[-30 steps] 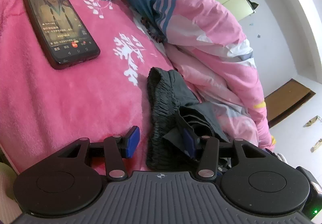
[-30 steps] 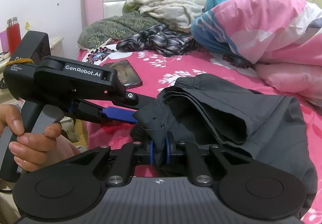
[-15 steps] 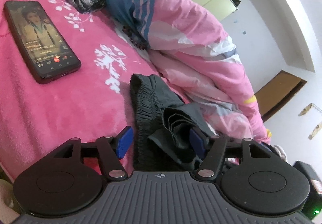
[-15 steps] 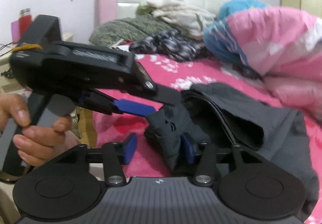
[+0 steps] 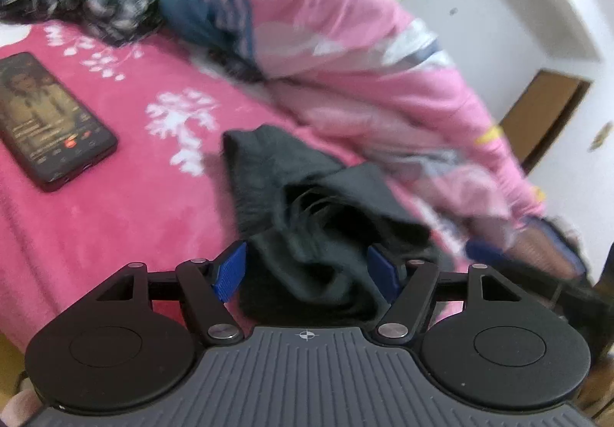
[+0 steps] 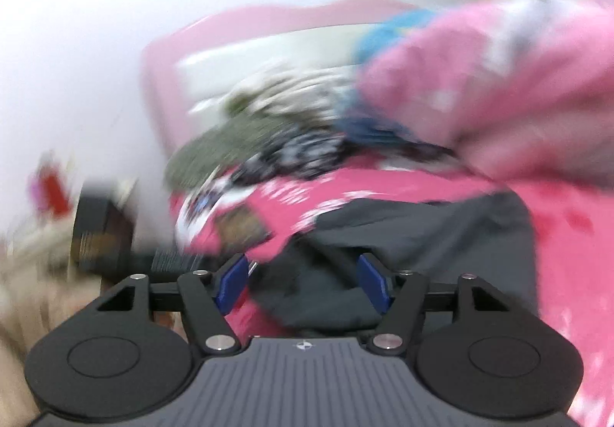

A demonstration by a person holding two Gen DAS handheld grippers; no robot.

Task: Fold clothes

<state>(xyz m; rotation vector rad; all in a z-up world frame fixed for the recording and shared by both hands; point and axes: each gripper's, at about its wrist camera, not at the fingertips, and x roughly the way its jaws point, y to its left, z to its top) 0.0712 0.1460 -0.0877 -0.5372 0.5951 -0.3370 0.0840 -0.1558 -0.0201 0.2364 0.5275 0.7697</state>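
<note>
STEP: I judge mid-fold, between grips | left gripper [image 5: 307, 273] apart | right gripper [image 6: 303, 285] apart | dark garment [image 5: 307, 204] bunched lower centre on pink bedspread [image 5: 115, 215] | NEXT: re-grip an edge.

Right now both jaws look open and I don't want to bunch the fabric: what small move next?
Probably close the left gripper on the dark pants. Its jaws stand open with the bunched waistband between them, and the right gripper is open too, so nothing holds the cloth.
</note>
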